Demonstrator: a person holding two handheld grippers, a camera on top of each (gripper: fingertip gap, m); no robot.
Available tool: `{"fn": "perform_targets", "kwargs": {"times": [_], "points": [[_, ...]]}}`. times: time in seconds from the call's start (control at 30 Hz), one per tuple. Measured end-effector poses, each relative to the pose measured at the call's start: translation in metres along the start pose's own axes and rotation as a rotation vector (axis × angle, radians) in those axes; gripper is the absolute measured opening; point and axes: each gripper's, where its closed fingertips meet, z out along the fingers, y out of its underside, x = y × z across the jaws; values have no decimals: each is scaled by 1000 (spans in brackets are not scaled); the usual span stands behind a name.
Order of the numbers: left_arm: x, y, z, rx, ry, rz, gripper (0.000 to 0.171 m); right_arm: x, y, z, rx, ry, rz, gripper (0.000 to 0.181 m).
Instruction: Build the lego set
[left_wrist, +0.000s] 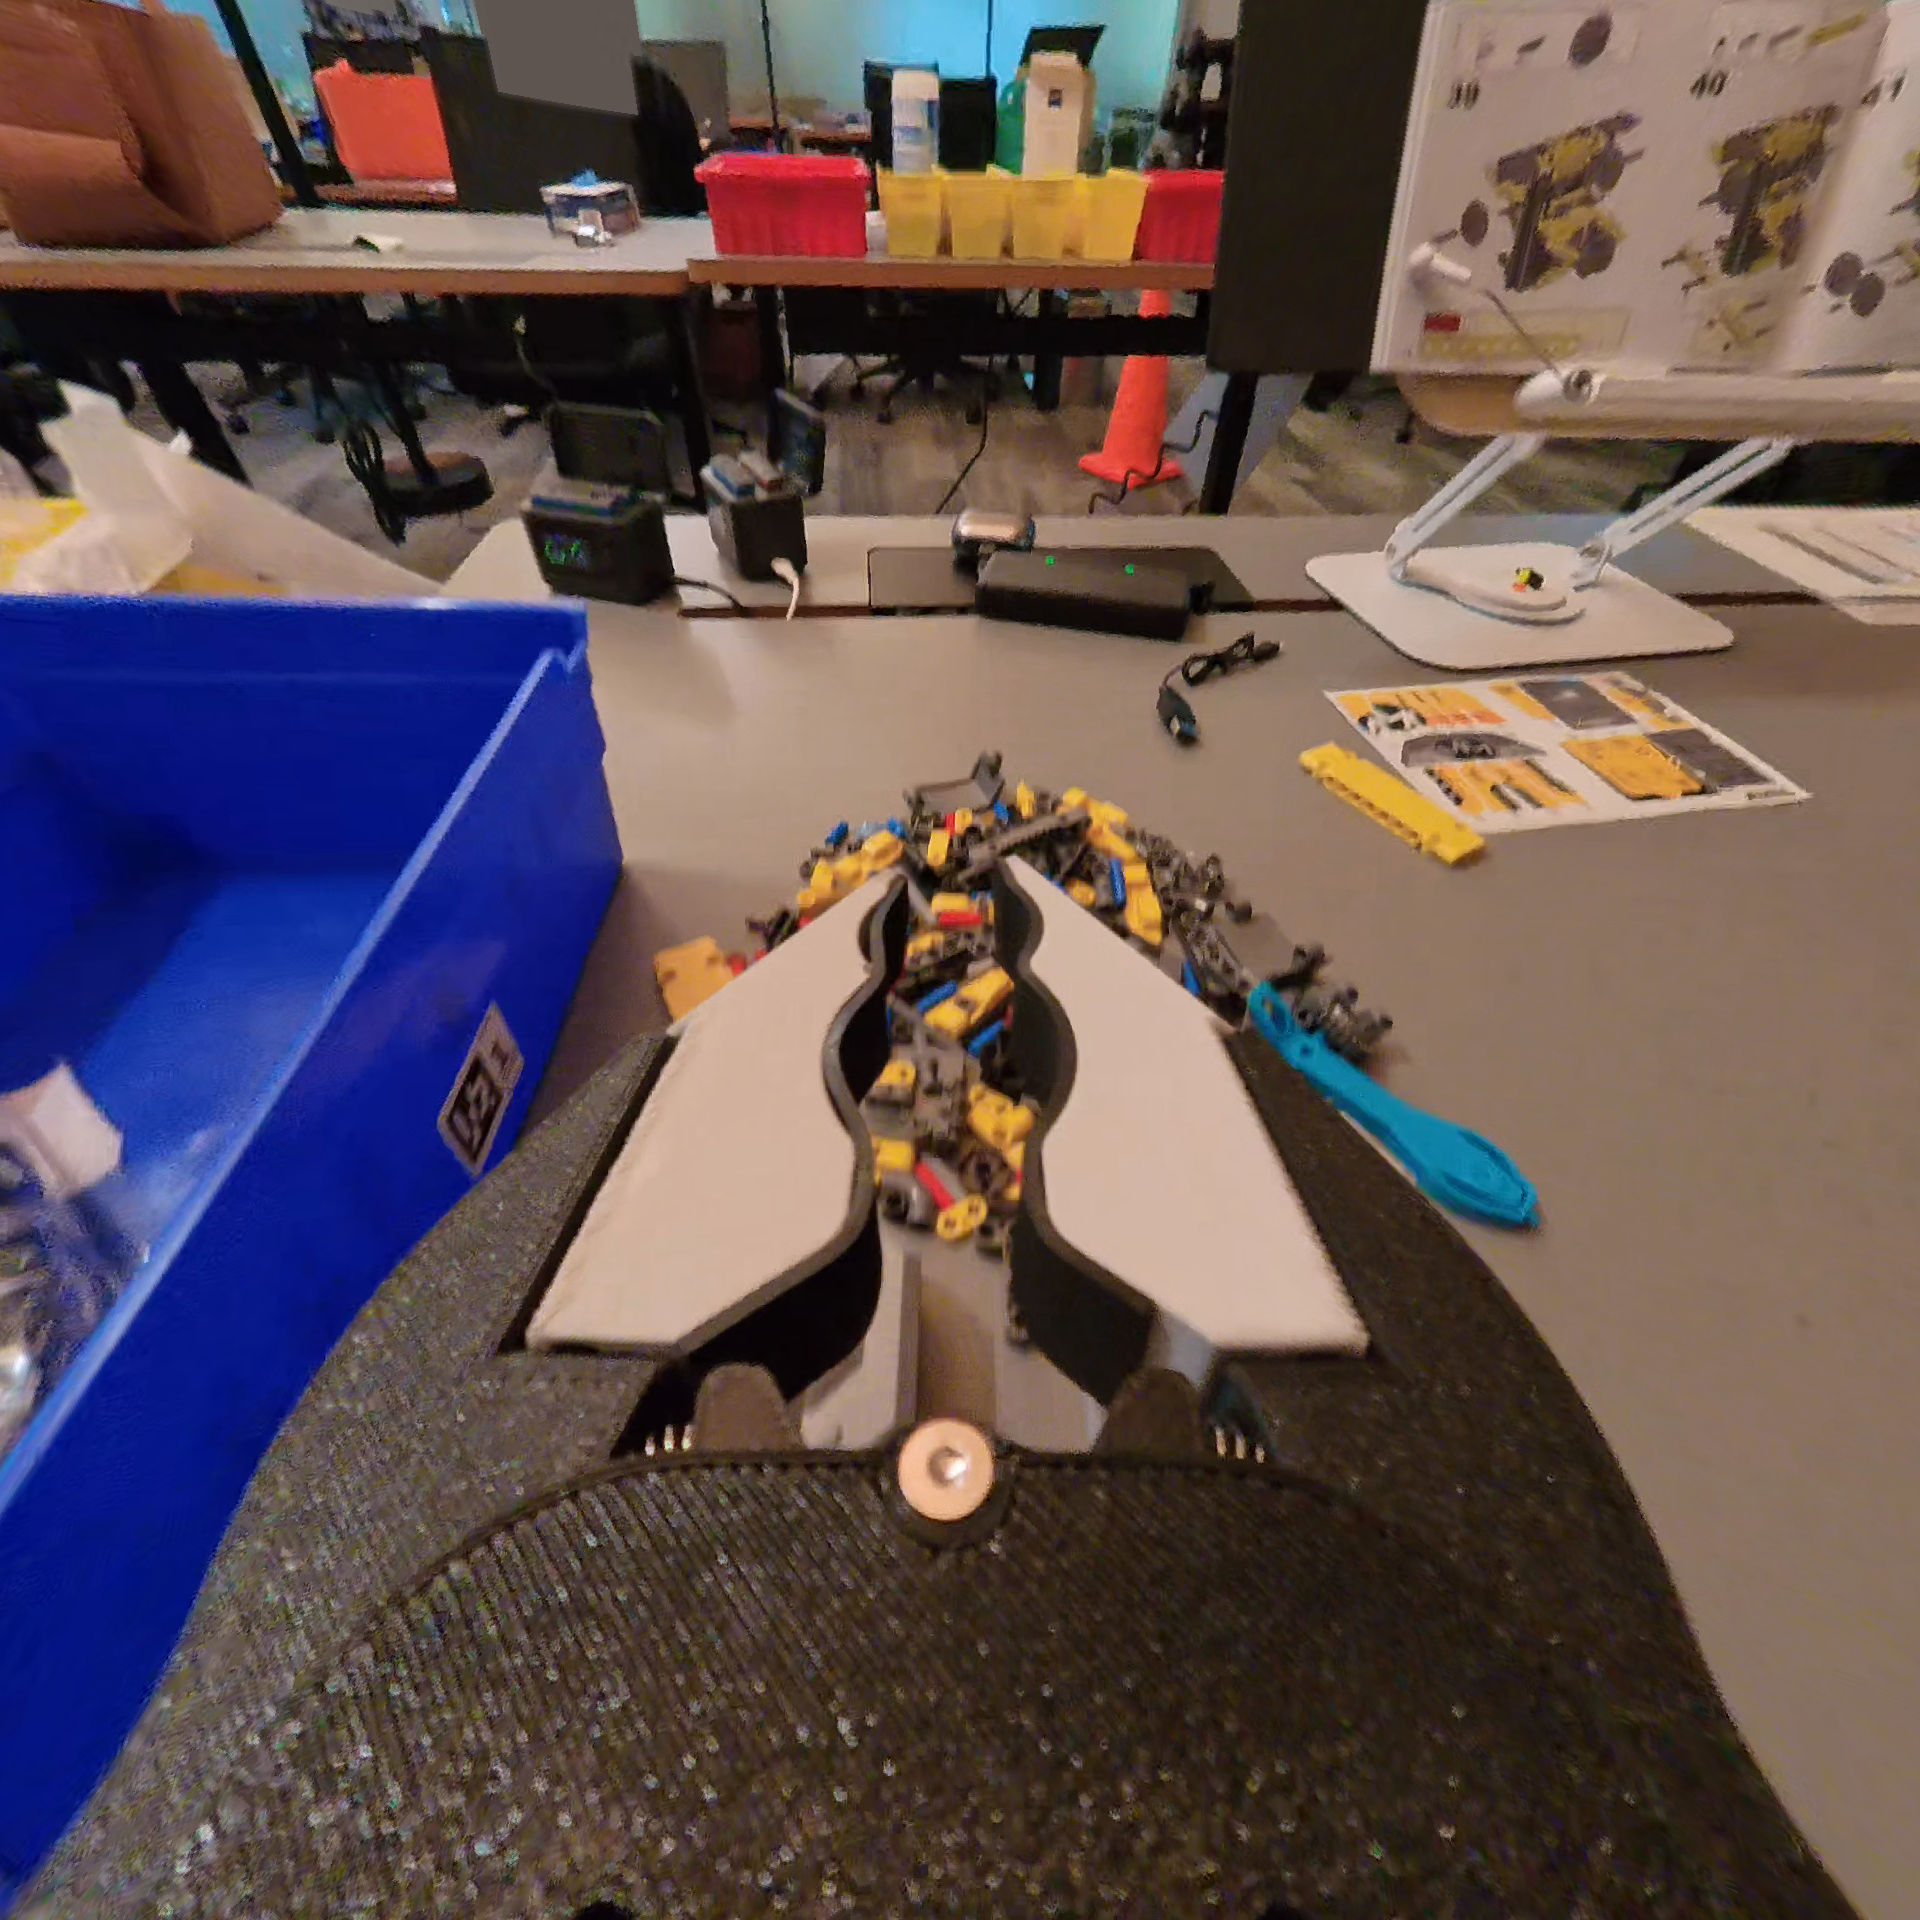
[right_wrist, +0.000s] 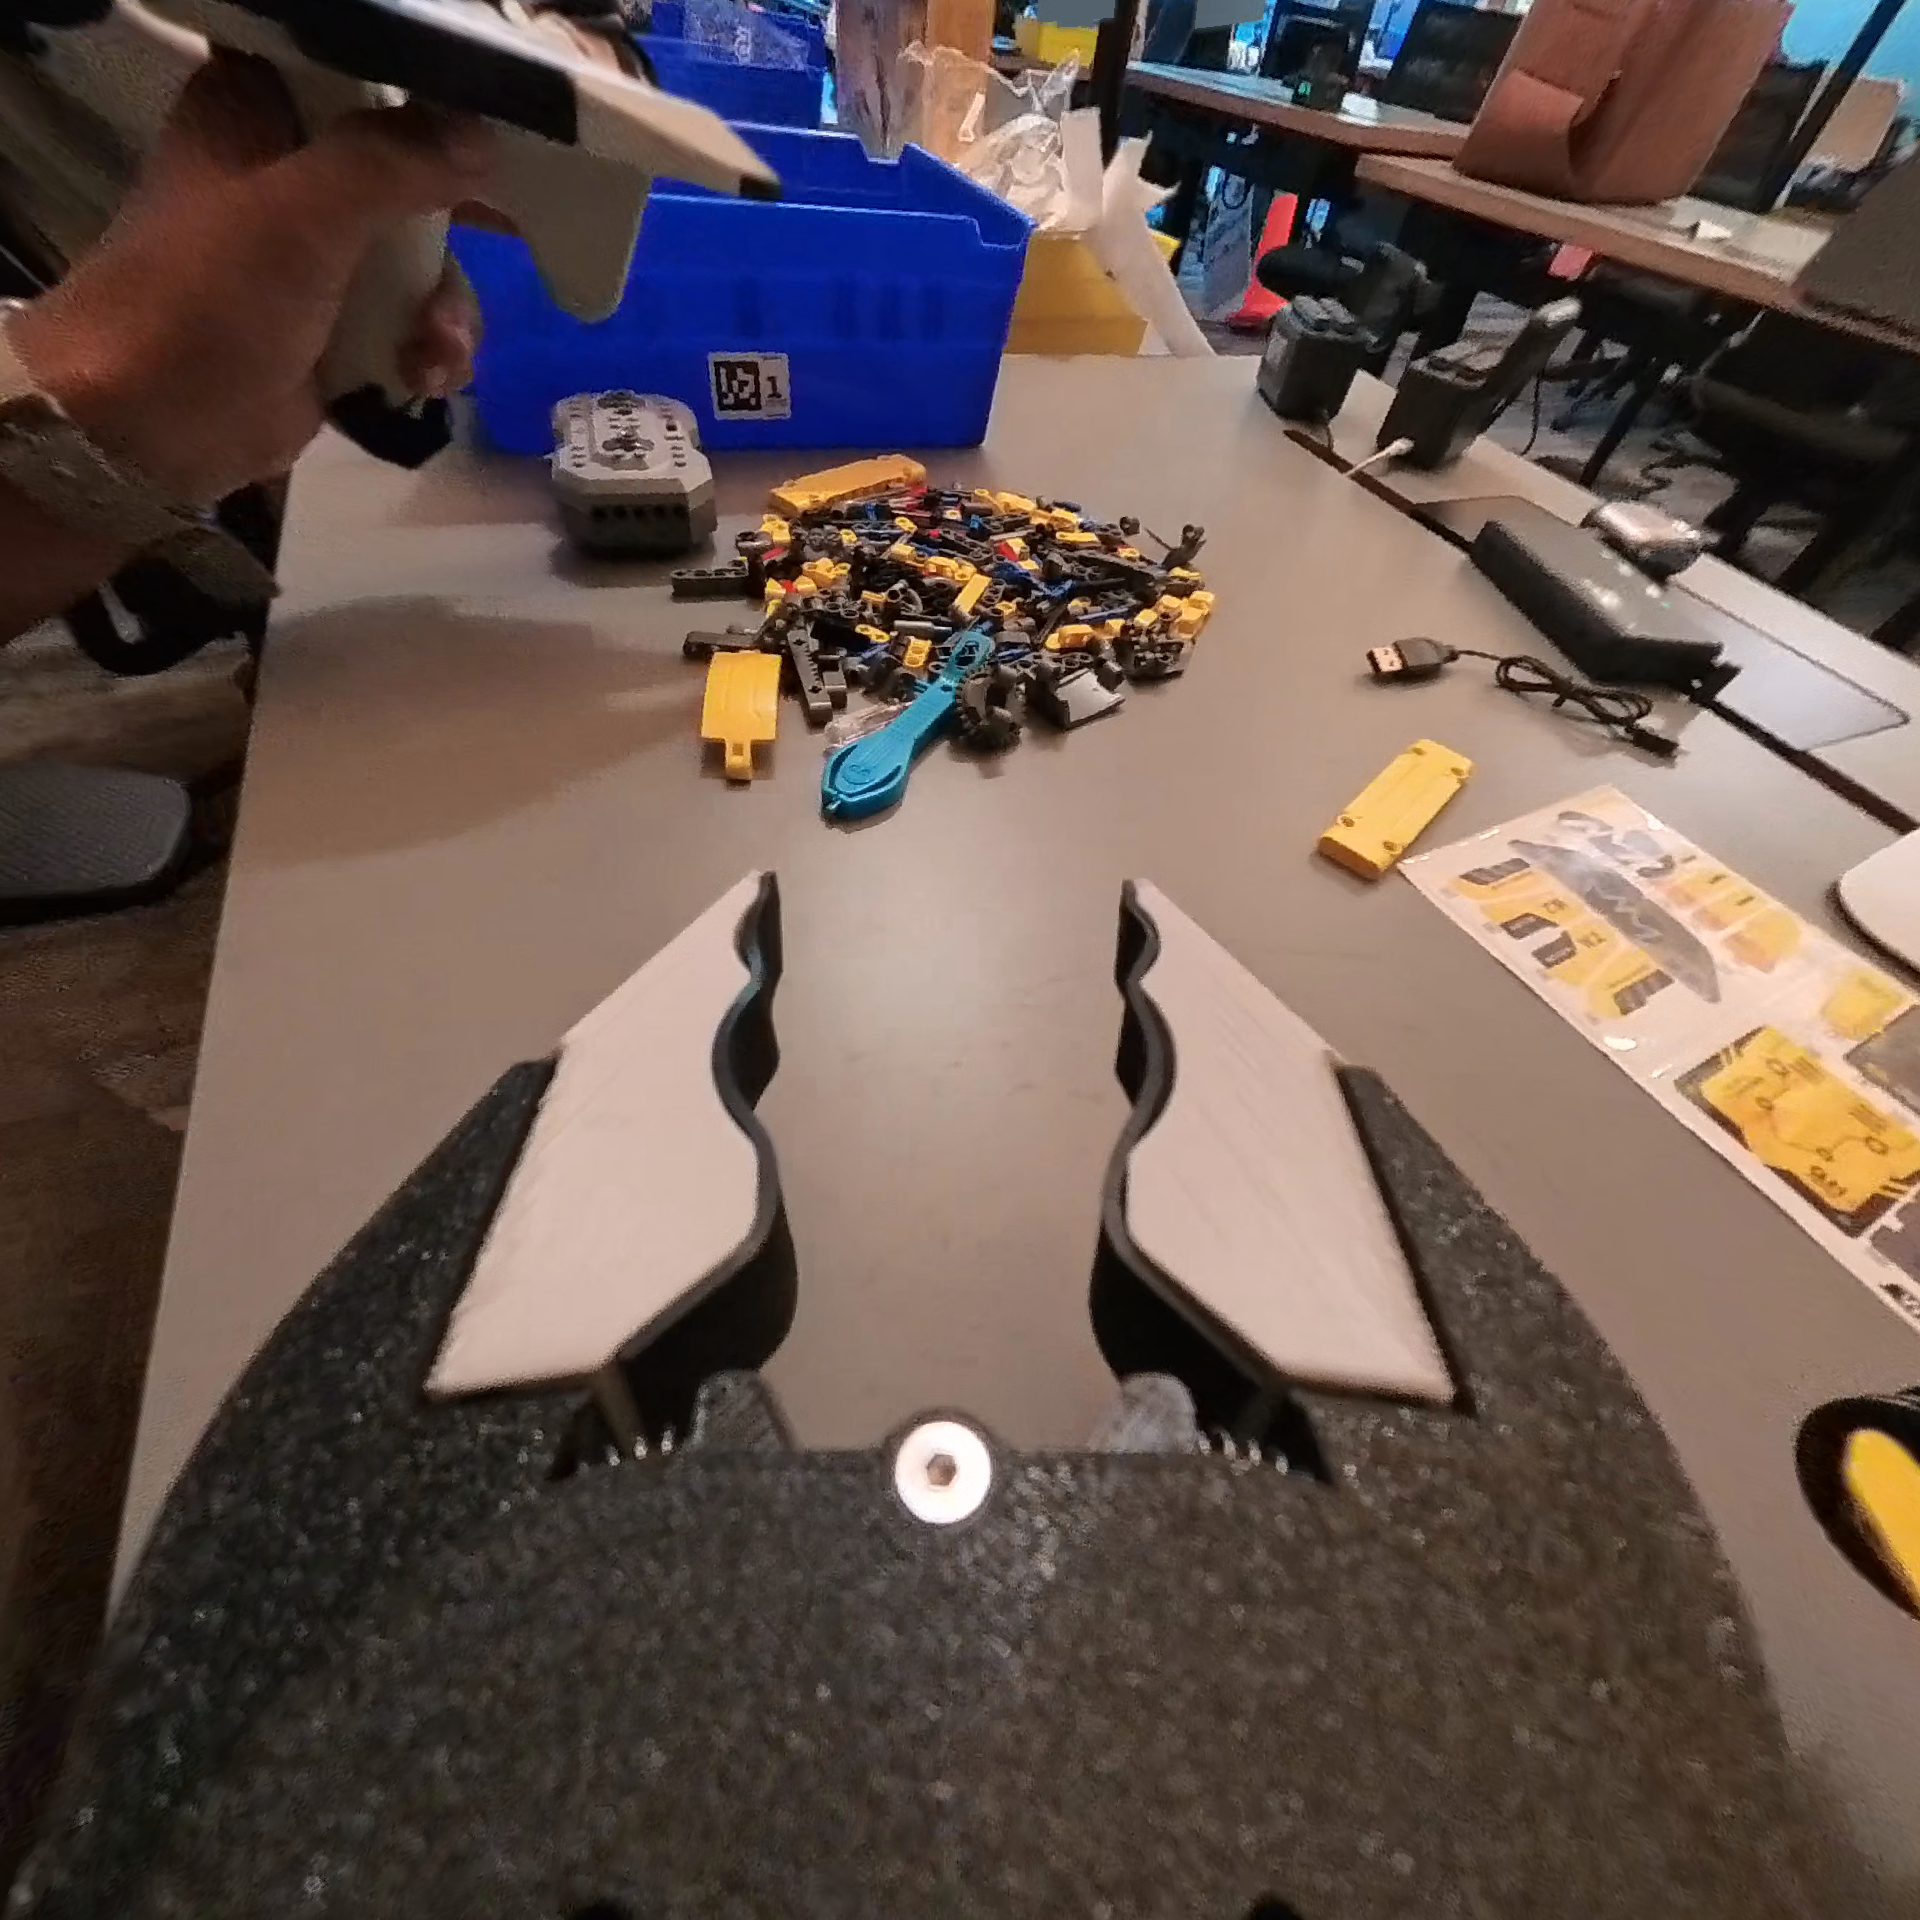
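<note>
Left gripper (left_wrist: 951, 873): held low over the heap of small yellow, black and blue plastic building pieces (left_wrist: 1023, 894), pointing forward along the grey surface (left_wrist: 1558, 1039). Its jaws stood close together with only a narrow gap; nothing was seen pinched between the tips. From the right wrist view this same gripper (right_wrist: 748, 182) appeared high at upper left, gripped by a person's hand (right_wrist: 239, 312), raised above the surface.

Right gripper (right_wrist: 948, 894): held level over bare surface, well short of the heap, jaws spread wide and empty.

Heap: mid-surface, just beside the blue plastic bin (left_wrist: 312, 935). A turquoise plastic tool (left_wrist: 1382, 1122) lay at its near edge, partly touching it.

Left wrist view only: an open instruction booklet on a white stand (left_wrist: 1517, 592), and red and yellow bins (left_wrist: 935, 208) on a far table.

Right wrist view only: a grey rectangular block with holes (right_wrist: 634, 483) between bin and heap, a flat yellow panel (right_wrist: 740, 707) at the heap's left edge, and the end plug of the black cable (right_wrist: 1403, 657).

Both views: a yellow oblong piece (right_wrist: 1392, 808) lay just beside a printed sticker sheet (right_wrist: 1662, 997), well apart from the heap.
</note>
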Motion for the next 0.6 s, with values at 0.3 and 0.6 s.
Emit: {"fn": "perform_targets", "kwargs": {"times": [0.3,0.6], "points": [[-29,24,-16,-88,-75,-91,0,-1,16,19,-129,-68,26,50],[-24,-29,-29,-19,-82,60,0,19,-2,33,-45,88,-56,0]]}}
